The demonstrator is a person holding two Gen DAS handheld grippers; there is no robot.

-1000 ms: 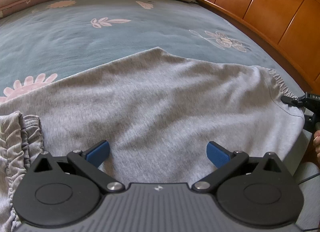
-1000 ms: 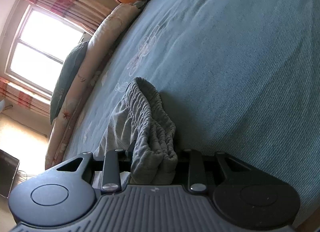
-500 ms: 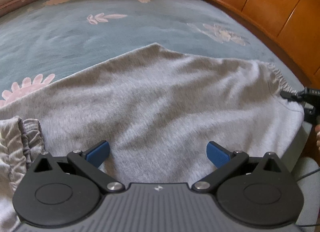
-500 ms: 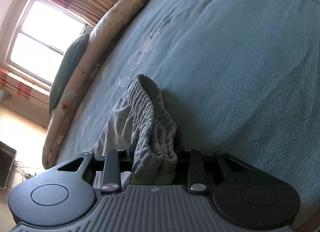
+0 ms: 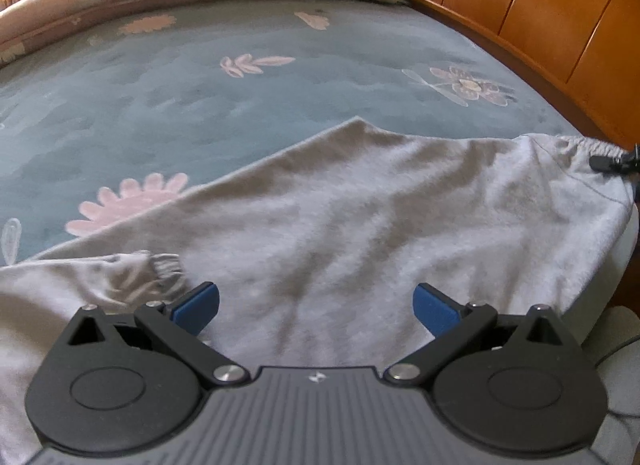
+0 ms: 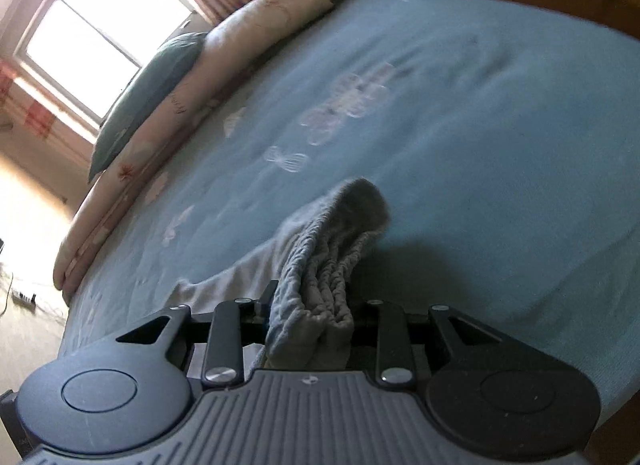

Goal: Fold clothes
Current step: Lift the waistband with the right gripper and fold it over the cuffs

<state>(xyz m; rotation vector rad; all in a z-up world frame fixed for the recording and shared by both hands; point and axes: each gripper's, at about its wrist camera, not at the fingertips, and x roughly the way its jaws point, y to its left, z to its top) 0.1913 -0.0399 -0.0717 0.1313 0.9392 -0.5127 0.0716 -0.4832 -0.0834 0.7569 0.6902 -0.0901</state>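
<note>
The gathered waistband of the grey trousers has been lifted off the bed, pinched in the right tool. The left tool is held spread and empty above the cloth, so a fold appears to be under way.

The right gripper sits higher above the bedspread than a second ago and is rolled, so the window and pillows appear tilted differently in its view. The bunched elastic waistband clamped in its jaws is lifted clear of the bedspread and casts a shadow beneath it. In the left wrist view, the left gripper is also raised. The gathered cuff at the lower left is now stretched out flatter across the grey trousers.
</note>
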